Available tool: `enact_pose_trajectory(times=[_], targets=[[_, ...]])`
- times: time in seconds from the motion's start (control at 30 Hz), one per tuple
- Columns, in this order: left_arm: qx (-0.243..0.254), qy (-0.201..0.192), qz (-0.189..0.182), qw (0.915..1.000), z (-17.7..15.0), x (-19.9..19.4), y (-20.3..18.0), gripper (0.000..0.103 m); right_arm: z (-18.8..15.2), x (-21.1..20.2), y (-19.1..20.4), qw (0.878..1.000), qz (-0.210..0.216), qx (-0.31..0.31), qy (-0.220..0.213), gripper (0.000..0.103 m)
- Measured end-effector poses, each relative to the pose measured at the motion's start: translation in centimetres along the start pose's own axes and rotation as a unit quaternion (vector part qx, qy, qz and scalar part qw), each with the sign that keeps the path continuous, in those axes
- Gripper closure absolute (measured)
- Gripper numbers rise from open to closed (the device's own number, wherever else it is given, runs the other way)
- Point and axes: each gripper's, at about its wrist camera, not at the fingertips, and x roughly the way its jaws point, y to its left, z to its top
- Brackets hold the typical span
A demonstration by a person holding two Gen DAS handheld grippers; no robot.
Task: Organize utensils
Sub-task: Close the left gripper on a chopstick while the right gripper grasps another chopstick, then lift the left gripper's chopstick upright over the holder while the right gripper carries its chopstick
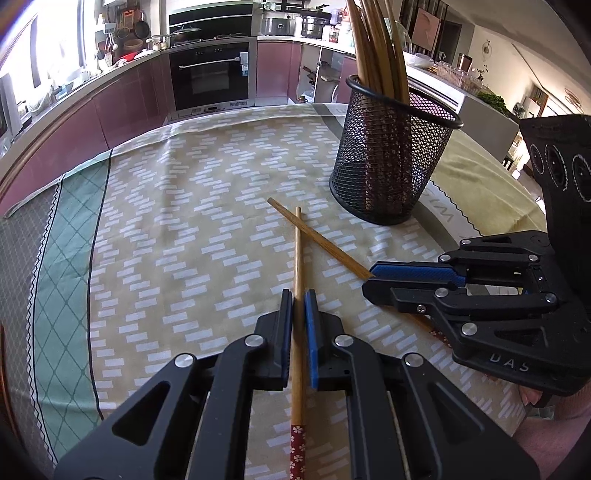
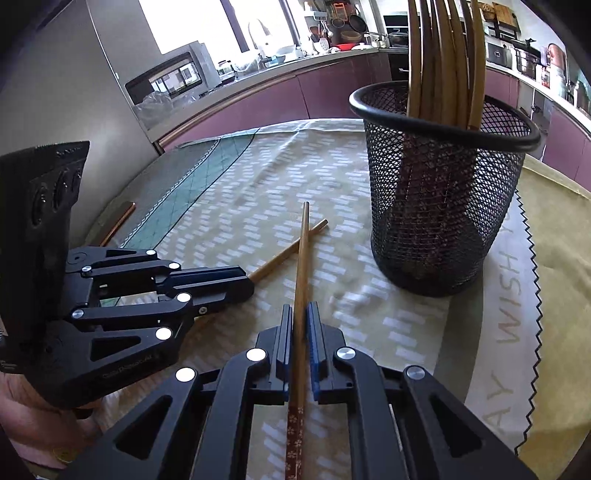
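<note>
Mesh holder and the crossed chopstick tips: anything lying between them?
Nothing: only bare tablecloth separates the mesh holder from the crossed chopstick tips, clearest in the right wrist view.

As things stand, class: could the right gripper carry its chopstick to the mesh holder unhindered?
Probably yes. The right gripper grips its chopstick; the mesh holder stands near, open-topped, though its chopstick crosses the other chopstick.

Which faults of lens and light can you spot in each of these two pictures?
Left wrist view: fisheye bends the counter edge into a curve, and the window is blown out white; dark vignette at the corners. Right wrist view: the chopsticks in the mesh holder bow outward, the window glares white, and the tablecloth looks smeared just ahead of the right claw.
</note>
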Motion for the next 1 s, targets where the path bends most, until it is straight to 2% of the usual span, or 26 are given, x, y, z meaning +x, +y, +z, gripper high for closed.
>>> enact_pose_trajectory(times=[0.27,0.6,1.0], targets=[[-0.004,-0.003,0.007,1.0,0.4,0.3,-0.3,0.095,-0.1,-0.1,0.2,1.0,-0.01,-0.007,-0.006,0.097],[-0.01,-0.017,-0.007,0.9998,0.7,-1.0,-0.1,0.095,-0.3,-2.6,-0.3,0.999,0.018,0.005,-0.04,0.097],[-0.019,-0.044,-0.049,0.9977,1.3,-3.7,0.0,0.095,-0.3,-5.7,-0.8,0.996,0.041,0.018,-0.079,0.097]])
